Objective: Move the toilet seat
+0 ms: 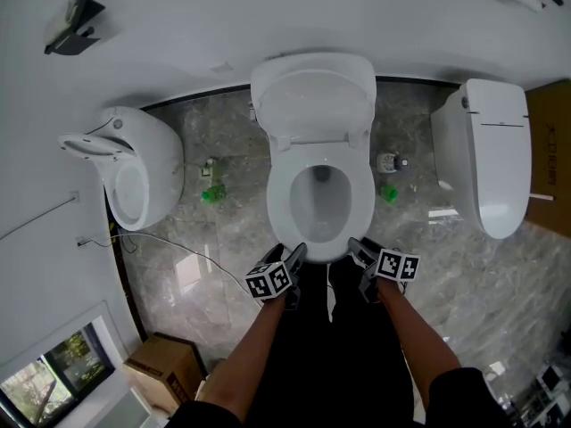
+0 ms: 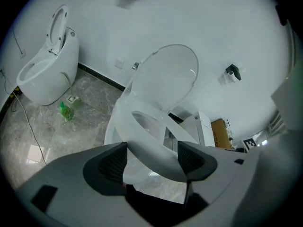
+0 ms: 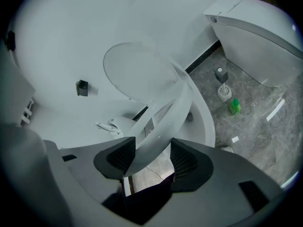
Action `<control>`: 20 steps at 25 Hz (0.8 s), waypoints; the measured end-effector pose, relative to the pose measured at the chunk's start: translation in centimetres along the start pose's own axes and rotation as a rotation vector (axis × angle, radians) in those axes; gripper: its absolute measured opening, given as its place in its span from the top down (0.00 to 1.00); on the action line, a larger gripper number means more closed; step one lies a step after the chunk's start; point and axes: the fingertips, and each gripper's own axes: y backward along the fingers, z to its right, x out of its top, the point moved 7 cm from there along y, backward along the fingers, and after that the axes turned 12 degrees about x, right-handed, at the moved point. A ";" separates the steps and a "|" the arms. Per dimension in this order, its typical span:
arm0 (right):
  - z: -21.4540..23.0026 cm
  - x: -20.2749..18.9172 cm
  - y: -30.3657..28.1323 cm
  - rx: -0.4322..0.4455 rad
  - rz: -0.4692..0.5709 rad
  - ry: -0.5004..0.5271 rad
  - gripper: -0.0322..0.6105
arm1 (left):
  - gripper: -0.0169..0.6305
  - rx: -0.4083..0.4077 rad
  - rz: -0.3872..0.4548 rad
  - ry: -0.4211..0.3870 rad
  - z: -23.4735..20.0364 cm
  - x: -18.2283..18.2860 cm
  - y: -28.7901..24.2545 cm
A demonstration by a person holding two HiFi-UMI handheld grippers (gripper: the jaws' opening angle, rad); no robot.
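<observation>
- Toilet seat (image 1: 364, 205): white ring on the middle toilet, which stands at the back edge of the floor (image 1: 223, 248) against the wall. In both gripper views its front end is tilted up clear of the bowl (image 2: 113, 131), with its back end by the lid.
- Lid (image 1: 314, 101): white, upright against the wall behind the seat.
- Left gripper (image 1: 299, 252): at the front left of the seat rim. Its fingers (image 2: 111, 162) are clamped on the rim, one on each side.
- Right gripper (image 1: 357, 246): at the front right of the rim. Its fingers (image 3: 185, 161) likewise grip the seat, with the rim filling the gap between them.
- Left toilet (image 1: 134, 172): white, seat raised, near the left edge of the floor.
- Right toilet (image 1: 491, 150): white, lid down, towards the right edge.
- Green bottles: one (image 1: 212, 194) on the floor between the left and middle toilets, one (image 1: 389, 193) just right of the middle toilet.
- Toilet brush (image 1: 388, 161): on the floor beside the right-hand bottle, near the wall.
- Cardboard box (image 1: 165, 364): at the floor's near left corner.
- Black wall fitting (image 1: 73, 25): high on the wall above the left toilet.
</observation>
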 end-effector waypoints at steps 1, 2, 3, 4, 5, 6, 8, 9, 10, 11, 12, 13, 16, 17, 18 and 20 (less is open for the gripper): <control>-0.2 0.3 0.0 0.001 -0.001 0.002 0.58 | 0.46 -0.006 -0.002 0.002 0.0 0.3 0.1; -0.4 0.5 0.0 0.002 0.000 0.002 0.58 | 0.45 -0.013 -0.002 0.004 0.1 0.6 0.2; -0.6 0.7 0.0 0.001 0.003 0.000 0.58 | 0.46 -0.020 -0.003 0.009 0.2 0.9 0.2; -0.8 0.9 0.0 0.000 0.007 -0.004 0.58 | 0.45 -0.025 -0.005 0.014 0.2 1.2 0.3; -1.0 1.0 0.0 -0.001 0.011 -0.007 0.58 | 0.46 -0.028 -0.008 0.019 0.2 1.4 0.4; -1.2 1.1 0.0 -0.002 0.015 -0.012 0.58 | 0.46 -0.031 -0.010 0.023 0.3 1.6 0.5; -1.7 1.4 0.1 -0.002 0.028 -0.020 0.58 | 0.46 -0.037 -0.011 0.026 0.4 2.1 0.8; -1.9 1.6 0.2 -0.002 0.036 -0.024 0.58 | 0.46 -0.041 -0.009 0.027 0.5 2.4 0.9; -2.1 1.8 0.2 -0.002 0.045 -0.029 0.58 | 0.46 -0.046 -0.007 0.030 0.6 2.7 1.1; -2.4 2.1 0.3 0.001 0.053 -0.034 0.58 | 0.45 -0.051 -0.004 0.035 0.8 3.0 1.3; -2.6 2.3 0.3 0.004 0.060 -0.039 0.58 | 0.46 -0.055 -0.002 0.041 1.0 3.3 1.4; -2.9 2.6 0.4 0.009 0.066 -0.043 0.58 | 0.46 -0.056 -0.002 0.047 1.2 3.7 1.6; -3.8 3.5 0.4 0.023 0.074 -0.049 0.58 | 0.46 -0.056 -0.009 0.059 1.6 4.9 2.0; -4.1 3.7 0.3 0.025 0.074 -0.049 0.58 | 0.45 -0.058 -0.011 0.061 1.7 5.3 2.2; -4.3 3.9 0.2 0.025 0.073 -0.050 0.57 | 0.45 -0.060 -0.012 0.062 1.7 5.6 2.3; -4.8 4.3 0.2 0.026 0.078 -0.055 0.57 | 0.45 -0.070 -0.012 0.065 1.8 6.2 2.6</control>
